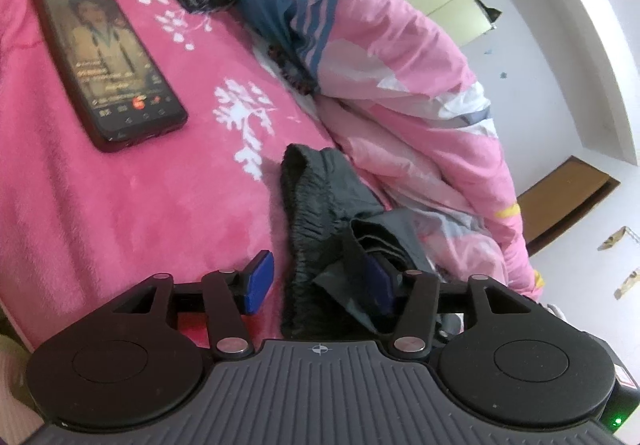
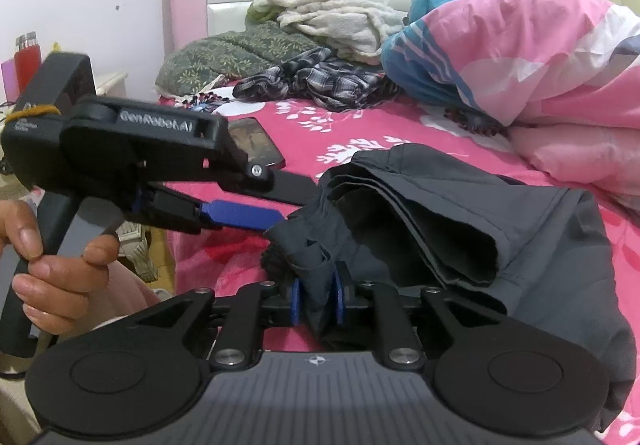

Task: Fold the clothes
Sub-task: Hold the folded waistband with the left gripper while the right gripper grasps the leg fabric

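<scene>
A dark grey garment with an elastic waistband lies bunched on the pink bed blanket. My right gripper is shut on a fold of its near edge, blue pads pressing the cloth from both sides. In the left wrist view the waistband of the garment runs between the fingers of my left gripper, which stands open; cloth drapes over its right pad. From the right wrist view, the left gripper comes in from the left, held by a hand, its tips at the garment's left edge.
A black phone with a lit screen lies on the blanket beyond the left gripper. A rumpled pink quilt fills the right side. Plaid cloth and a pile of towels sit by the headboard. A red bottle stands far left.
</scene>
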The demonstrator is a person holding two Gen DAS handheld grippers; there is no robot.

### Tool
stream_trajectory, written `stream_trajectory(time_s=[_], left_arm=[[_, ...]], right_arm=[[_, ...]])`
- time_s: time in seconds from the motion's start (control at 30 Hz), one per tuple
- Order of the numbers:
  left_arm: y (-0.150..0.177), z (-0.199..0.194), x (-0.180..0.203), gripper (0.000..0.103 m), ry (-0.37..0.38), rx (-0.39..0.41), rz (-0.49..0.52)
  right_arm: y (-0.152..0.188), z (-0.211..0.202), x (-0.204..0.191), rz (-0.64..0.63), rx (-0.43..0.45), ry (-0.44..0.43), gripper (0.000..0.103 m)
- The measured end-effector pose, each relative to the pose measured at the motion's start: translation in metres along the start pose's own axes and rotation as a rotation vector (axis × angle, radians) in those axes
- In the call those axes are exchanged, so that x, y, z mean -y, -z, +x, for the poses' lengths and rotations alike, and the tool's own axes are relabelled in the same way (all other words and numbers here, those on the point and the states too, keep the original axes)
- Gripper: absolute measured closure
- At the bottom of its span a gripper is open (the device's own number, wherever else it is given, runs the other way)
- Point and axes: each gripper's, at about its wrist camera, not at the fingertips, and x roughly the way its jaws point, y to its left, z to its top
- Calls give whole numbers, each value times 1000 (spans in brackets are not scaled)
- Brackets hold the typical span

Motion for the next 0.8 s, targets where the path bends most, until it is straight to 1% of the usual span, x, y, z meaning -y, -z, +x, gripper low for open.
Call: stream_trajectory(time_s=[0.07, 0.1, 0.13, 0.23, 0.3, 0.43, 0.53, 0.6, 0.63, 0.7, 0.73, 0.8], left_arm=[[1, -1, 3, 45, 12, 4, 18], [1, -1, 5, 43, 17, 5, 27], [1, -1, 6, 42, 19, 6, 37], [3, -1, 10, 41, 15, 5, 58], [3, -1, 11, 41, 12, 5, 66], [4, -2, 16, 40, 8, 5, 90], [5, -2, 26, 35, 10, 4, 146], [7, 1, 35, 35, 6, -8, 199], [9, 4, 39, 35, -6, -17, 223], [11, 10, 44, 35, -38, -37, 261], [12, 12, 43, 35, -55, -48, 262], [12, 17, 39, 35, -90, -70, 257]], right_arm=[[1, 1, -2, -9, 1, -2, 77], [1, 1, -3, -14, 1, -4, 73], [1, 0, -5, -22, 4, -7, 65], [-1, -6, -12, -64, 27, -18, 50], [-1, -15, -15, -83, 52, -22, 45], [1, -38, -10, -68, 98, -51, 44], [3, -56, -5, -57, 133, -72, 42], [4, -71, 6, -1, 161, -101, 41], [4, -78, 17, 55, 173, -104, 40], [3, -89, 41, 182, 196, -104, 38], [3, -95, 54, 245, 207, -103, 36], [5, -99, 84, 427, 213, -96, 36]])
